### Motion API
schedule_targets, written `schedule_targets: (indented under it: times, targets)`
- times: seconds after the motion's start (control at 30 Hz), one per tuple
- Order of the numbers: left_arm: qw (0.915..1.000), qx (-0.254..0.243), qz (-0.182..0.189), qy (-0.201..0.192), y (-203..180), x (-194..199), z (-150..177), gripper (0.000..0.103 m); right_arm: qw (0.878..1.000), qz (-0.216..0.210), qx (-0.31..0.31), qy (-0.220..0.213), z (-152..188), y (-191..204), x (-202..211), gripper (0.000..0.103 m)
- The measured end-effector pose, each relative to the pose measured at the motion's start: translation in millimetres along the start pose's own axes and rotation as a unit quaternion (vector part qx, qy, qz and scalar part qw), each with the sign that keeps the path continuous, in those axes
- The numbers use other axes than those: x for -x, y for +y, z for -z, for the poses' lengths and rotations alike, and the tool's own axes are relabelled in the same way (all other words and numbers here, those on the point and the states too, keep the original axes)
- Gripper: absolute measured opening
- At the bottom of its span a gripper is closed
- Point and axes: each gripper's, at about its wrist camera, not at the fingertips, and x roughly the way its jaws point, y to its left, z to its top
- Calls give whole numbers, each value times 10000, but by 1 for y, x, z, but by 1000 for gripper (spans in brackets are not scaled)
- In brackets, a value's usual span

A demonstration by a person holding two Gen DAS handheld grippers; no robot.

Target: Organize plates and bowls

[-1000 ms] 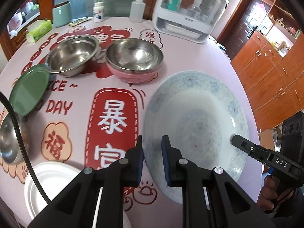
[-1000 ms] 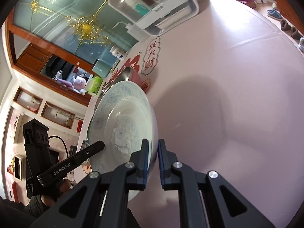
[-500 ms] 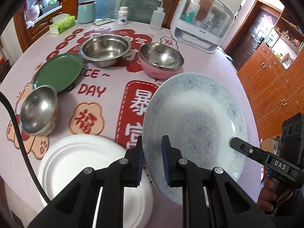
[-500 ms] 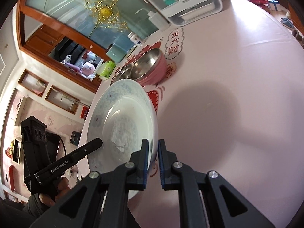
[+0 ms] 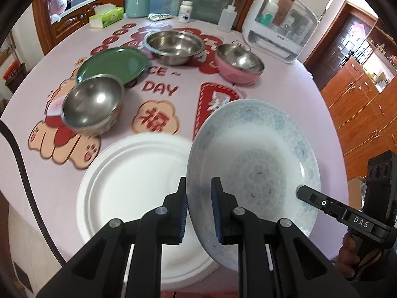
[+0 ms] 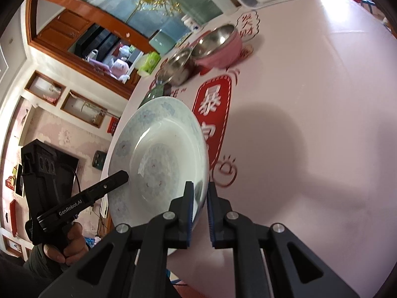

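We carry the blue-patterned porcelain plate (image 5: 255, 171) in the air above the pink surface (image 5: 280, 84), tilted, with both grippers clamped on its rim: the left hand-held gripper (image 5: 198, 208) pinches the edge at about 7 o'clock of the plate in the left wrist view, and the right hand-held gripper (image 6: 199, 207) pinches the opposite edge, seen at 5 o'clock of the plate in the right wrist view.

The main risk, as we judge it, is the plate itself: it is heavy-looking glazed ware held only by thin rim bites, so any mismatch between our two hands could twist it out of the pads and drop it. Its lower edge hangs over the white paper plate (image 5: 134, 186), at 9 o'clock from it; a hard landing there could crush that soft rim or push it off the near edge. Farther off, the small steel bowl (image 5: 93, 104) at 10 o'clock sits tipped and could be knocked if we swing left. The green plate (image 5: 111, 65), the large steel bowl (image 5: 173, 46) and the pink-sided bowl (image 5: 239, 62) lie at 11 to 12 o'clock, well apart from our path.

Compared with a second ago, the plate has left the surface and travelled toward the paper plate, which now shows almost whole; the bowls appear farther away, and both grips are unchanged.
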Motion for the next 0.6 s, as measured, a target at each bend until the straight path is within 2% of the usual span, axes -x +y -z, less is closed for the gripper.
schedule_targets:
  times: [0.37,0.6]
  targets:
    - [9997,179,-102,142,47,8,28,16,9991,108,95,396,23,29,-32,10]
    - [9990,212,-233,308,77,4,32,16,9977,229,217,606,29,50,-57,10]
